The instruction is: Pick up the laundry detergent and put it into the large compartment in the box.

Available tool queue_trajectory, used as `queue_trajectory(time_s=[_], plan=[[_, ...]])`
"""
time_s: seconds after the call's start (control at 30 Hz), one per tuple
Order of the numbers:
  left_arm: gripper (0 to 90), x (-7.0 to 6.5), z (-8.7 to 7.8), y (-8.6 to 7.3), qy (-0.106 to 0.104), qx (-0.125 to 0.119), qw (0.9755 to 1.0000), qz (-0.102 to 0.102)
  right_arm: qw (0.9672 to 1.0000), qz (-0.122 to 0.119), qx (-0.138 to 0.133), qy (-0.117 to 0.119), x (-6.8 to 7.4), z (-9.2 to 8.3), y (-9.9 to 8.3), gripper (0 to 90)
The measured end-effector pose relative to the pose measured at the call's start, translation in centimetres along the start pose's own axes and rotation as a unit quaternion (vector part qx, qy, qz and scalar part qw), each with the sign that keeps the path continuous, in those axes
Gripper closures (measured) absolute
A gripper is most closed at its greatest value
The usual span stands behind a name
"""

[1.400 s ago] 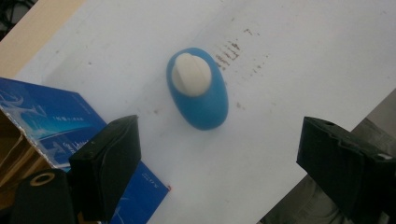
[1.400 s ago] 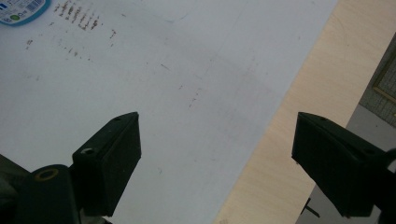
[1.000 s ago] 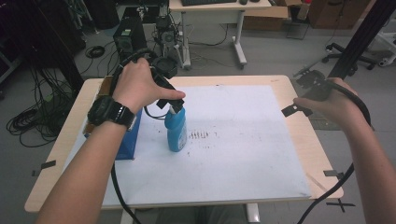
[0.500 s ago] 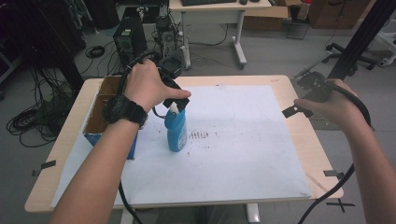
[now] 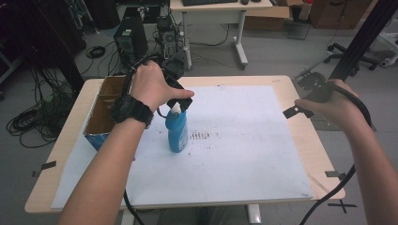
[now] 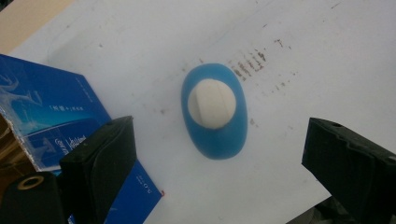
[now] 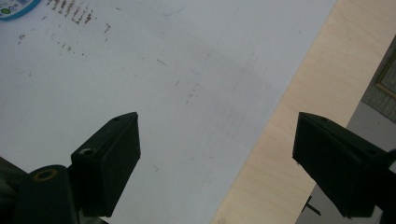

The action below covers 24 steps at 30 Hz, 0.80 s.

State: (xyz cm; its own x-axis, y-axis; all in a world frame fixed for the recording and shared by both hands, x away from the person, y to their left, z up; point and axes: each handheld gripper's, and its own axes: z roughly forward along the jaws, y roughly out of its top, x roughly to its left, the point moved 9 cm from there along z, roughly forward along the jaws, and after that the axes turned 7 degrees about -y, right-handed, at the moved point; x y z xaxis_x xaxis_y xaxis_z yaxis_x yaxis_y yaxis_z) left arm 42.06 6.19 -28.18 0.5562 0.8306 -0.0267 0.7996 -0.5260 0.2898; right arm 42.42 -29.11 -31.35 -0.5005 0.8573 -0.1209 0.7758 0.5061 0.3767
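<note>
Your left gripper (image 6: 219,186) hangs jaws spread right above the blue bottle (image 6: 214,111) standing beside the box (image 5: 104,114), so drop straight, straddle that white cap (image 6: 211,103), then squeeze

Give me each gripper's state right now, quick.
Left gripper: open, jaws wide apart above the blue bottle, not touching it.
Right gripper: open, holding nothing, over the white sheet near the table edge.
</note>
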Motion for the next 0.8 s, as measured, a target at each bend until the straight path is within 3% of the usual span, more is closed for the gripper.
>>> queue_trajectory(time_s=[0.8], plan=[[12.0,0.5,2.5,0.6,0.017,0.013,0.9991,-0.036,1.0,0.003,0.003,0.004,-0.2,0.6,-0.3,15.0]])
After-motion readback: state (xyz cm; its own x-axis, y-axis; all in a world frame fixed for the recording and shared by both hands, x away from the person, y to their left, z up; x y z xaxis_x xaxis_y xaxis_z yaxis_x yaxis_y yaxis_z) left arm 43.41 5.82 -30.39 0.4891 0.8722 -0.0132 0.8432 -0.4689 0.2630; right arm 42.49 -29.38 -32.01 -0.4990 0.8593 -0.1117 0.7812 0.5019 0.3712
